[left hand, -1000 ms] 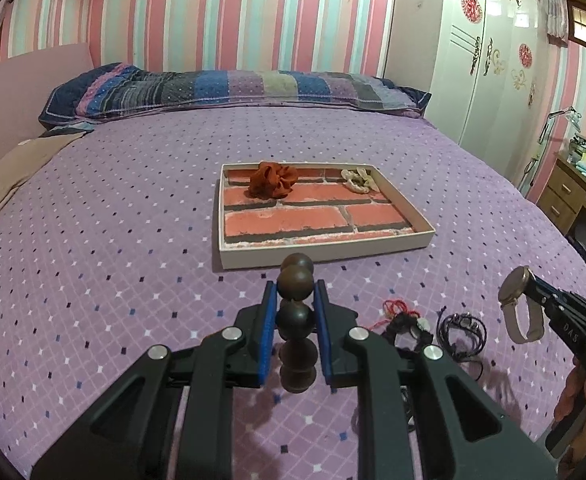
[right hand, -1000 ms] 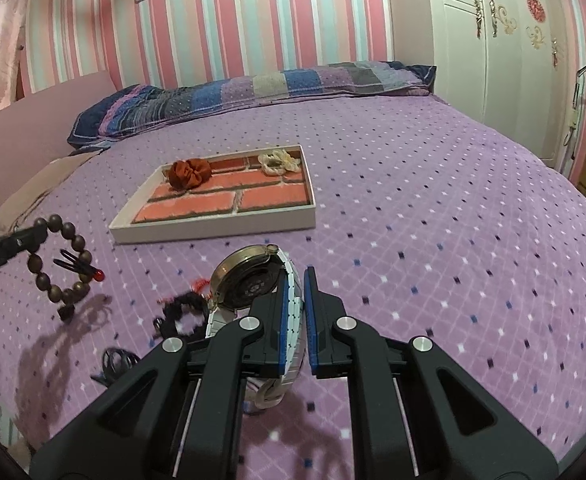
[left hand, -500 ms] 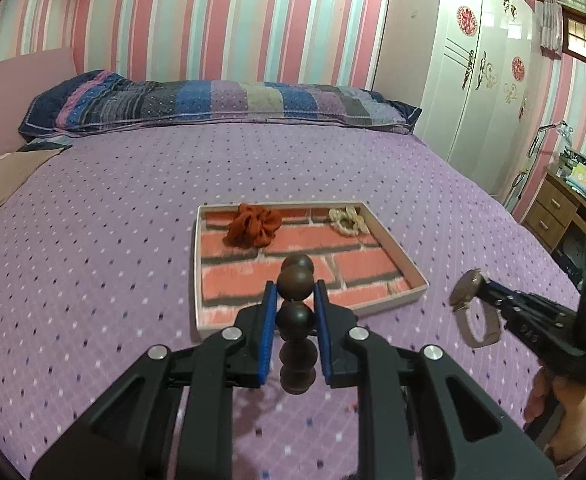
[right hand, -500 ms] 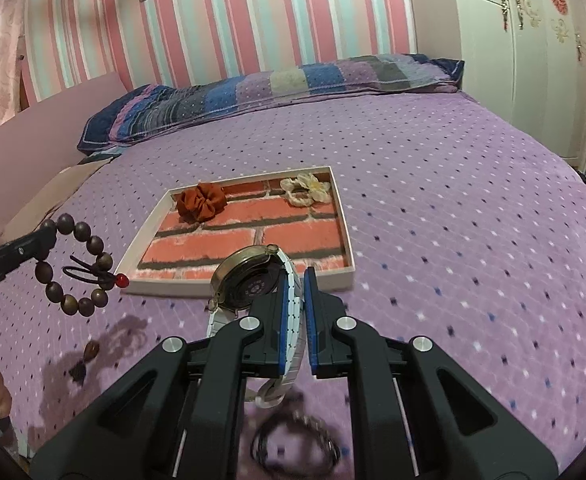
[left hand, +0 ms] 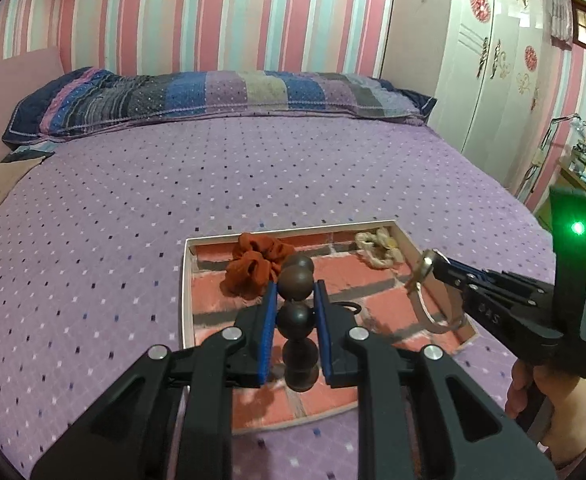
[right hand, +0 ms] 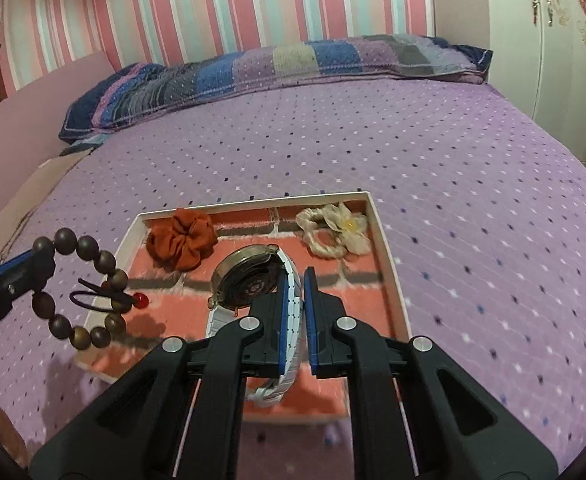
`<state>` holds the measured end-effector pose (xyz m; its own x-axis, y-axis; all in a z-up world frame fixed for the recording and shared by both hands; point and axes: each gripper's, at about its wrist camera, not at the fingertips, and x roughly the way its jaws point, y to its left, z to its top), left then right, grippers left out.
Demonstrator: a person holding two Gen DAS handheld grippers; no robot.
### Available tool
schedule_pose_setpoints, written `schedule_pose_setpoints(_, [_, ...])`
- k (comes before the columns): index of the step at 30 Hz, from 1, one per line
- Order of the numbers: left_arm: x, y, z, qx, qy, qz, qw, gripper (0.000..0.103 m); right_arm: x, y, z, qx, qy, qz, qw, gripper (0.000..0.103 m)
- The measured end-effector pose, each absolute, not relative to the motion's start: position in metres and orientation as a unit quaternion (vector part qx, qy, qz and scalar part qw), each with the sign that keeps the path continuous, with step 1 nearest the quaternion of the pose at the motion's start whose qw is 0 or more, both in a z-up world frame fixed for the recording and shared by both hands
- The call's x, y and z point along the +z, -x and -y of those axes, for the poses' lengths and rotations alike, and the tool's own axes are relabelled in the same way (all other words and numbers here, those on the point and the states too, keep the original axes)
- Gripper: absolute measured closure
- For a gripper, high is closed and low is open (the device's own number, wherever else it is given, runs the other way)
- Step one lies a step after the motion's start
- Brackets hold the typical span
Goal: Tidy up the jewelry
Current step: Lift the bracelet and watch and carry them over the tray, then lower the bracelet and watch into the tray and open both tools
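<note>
My left gripper (left hand: 295,303) is clamped on the bracelet (right hand: 78,286), beads hanging over the tray's (right hand: 387,268) left edge. The red scrunchie (right hand: 182,243) lies at the tray's back left, the cream scrunchie (right hand: 334,229) back right. My right gripper (right hand: 295,286) pinches the watch (right hand: 253,280) strap above the tray's middle.

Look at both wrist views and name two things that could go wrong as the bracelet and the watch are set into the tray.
1. The bead bracelet hangs from the left tongs over the tray edge; released here, it may land half outside.
2. The right tongs pinch only the watch strap, so its heavy face may swing and could drop onto the rust scrunchie.
</note>
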<state>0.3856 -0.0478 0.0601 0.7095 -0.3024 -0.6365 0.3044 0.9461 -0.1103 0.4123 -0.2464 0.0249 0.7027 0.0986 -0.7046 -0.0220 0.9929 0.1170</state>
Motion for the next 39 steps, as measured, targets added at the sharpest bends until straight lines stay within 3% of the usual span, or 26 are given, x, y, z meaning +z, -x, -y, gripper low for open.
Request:
schedule_pose_setpoints(14, [0.010, -0.463, 0.038, -0.141, 0.012, -0.393, 0.908, 0.084, -0.024, -0.478, 0.239, 0.020, -0.029, -0.433, 0.900, 0.095])
schedule_pose_setpoints(29, [-0.018, -0.482, 0.024, -0.114, -0.012, -0.423, 0.899, 0.082, -0.044, -0.494, 0.238, 0.011, -0.018, -0.459, 0.888, 0.094])
schedule_pose_setpoints(32, [-0.018, -0.478, 0.022, -0.114, -0.018, -0.421, 0.900, 0.074, -0.044, -0.493, 0.242, 0.013, -0.027, -0.457, 0.889, 0.092])
schedule_pose_setpoints(34, [-0.016, -0.474, 0.021, -0.109, -0.021, -0.413, 0.904, 0.055, -0.043, -0.492, 0.243, 0.016, -0.028, -0.455, 0.890, 0.085])
schedule_pose_setpoints(36, [-0.014, -0.471, 0.020, -0.113, -0.021, -0.408, 0.906, 0.051, -0.040, -0.490, 0.245, 0.015, -0.028, -0.450, 0.893, 0.069])
schedule_pose_setpoints(39, [-0.012, -0.467, 0.019, -0.120, -0.016, -0.406, 0.906, 0.049, -0.036, -0.487, 0.247, 0.020, -0.031, -0.444, 0.895, 0.060])
